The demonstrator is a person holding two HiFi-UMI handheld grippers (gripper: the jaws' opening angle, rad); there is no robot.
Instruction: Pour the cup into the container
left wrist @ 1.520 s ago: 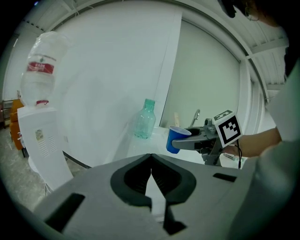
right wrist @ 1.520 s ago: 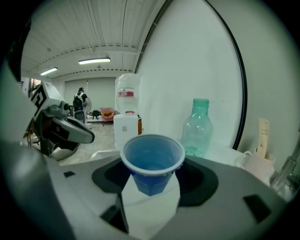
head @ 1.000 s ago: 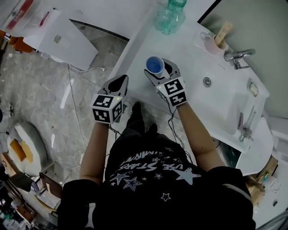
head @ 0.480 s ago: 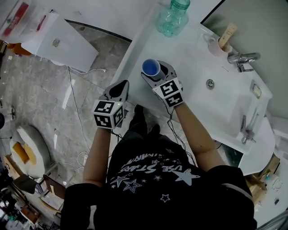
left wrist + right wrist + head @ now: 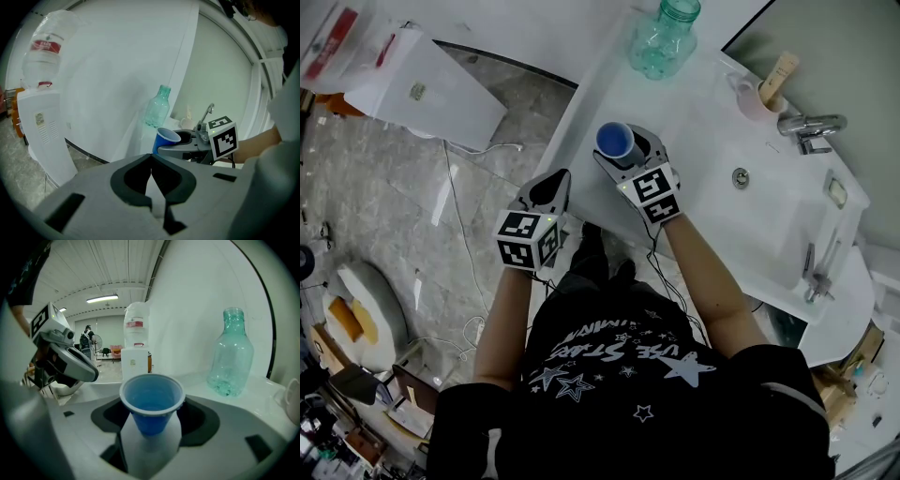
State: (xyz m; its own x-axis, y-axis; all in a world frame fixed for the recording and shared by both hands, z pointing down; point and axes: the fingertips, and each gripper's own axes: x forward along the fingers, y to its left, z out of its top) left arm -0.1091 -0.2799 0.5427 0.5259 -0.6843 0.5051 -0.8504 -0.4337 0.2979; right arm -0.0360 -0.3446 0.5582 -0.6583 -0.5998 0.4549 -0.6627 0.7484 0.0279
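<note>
A blue paper cup (image 5: 614, 142) with liquid in it hangs above the near edge of the white counter (image 5: 694, 122). My right gripper (image 5: 625, 153) is closed round the cup (image 5: 151, 401), and its jaws are opening slightly. The container, a pale green glass bottle (image 5: 661, 42), stands open-mouthed at the counter's far end, well beyond the cup (image 5: 165, 139). The right gripper view shows the bottle (image 5: 230, 355) ahead and to the right. My left gripper (image 5: 551, 183) hovers off the counter, left of the cup, its jaw tips touching and holding nothing (image 5: 151, 161).
A sink basin (image 5: 759, 202) with a faucet (image 5: 811, 125) lies right of the cup. A pink holder (image 5: 757, 94) stands near the faucet. A white water dispenser (image 5: 422, 80) stands on the floor to the left, with cables on the floor.
The right gripper and the blue cup have shifted slightly left, and the cup leans a little more to the left. The left gripper has barely moved.
</note>
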